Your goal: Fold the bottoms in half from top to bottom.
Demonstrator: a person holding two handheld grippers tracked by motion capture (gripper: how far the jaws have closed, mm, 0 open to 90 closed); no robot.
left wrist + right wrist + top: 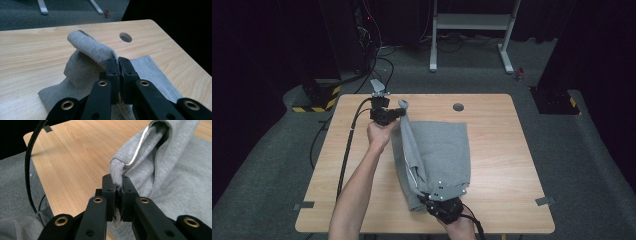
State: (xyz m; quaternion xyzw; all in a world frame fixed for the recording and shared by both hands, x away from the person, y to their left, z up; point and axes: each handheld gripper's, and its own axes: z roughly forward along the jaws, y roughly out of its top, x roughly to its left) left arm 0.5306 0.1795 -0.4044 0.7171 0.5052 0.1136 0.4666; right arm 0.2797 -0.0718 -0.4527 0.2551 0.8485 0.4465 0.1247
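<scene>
Grey garment (pixel 437 150), pale wooden table (pixel 507 165)

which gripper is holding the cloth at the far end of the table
The left gripper: it pinches the grey cloth at its far corner, near the table's back edge. The right gripper grips the near end by the front edge.

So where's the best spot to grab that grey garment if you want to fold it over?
Probably along its left edge, coming in level from the side, since the grey garment lies flat and only an edge offers a thin fold to pinch. That's how it's held: the left claw is shut on the far corner, the right claw on the near corner, lifting that edge off the table.
</scene>
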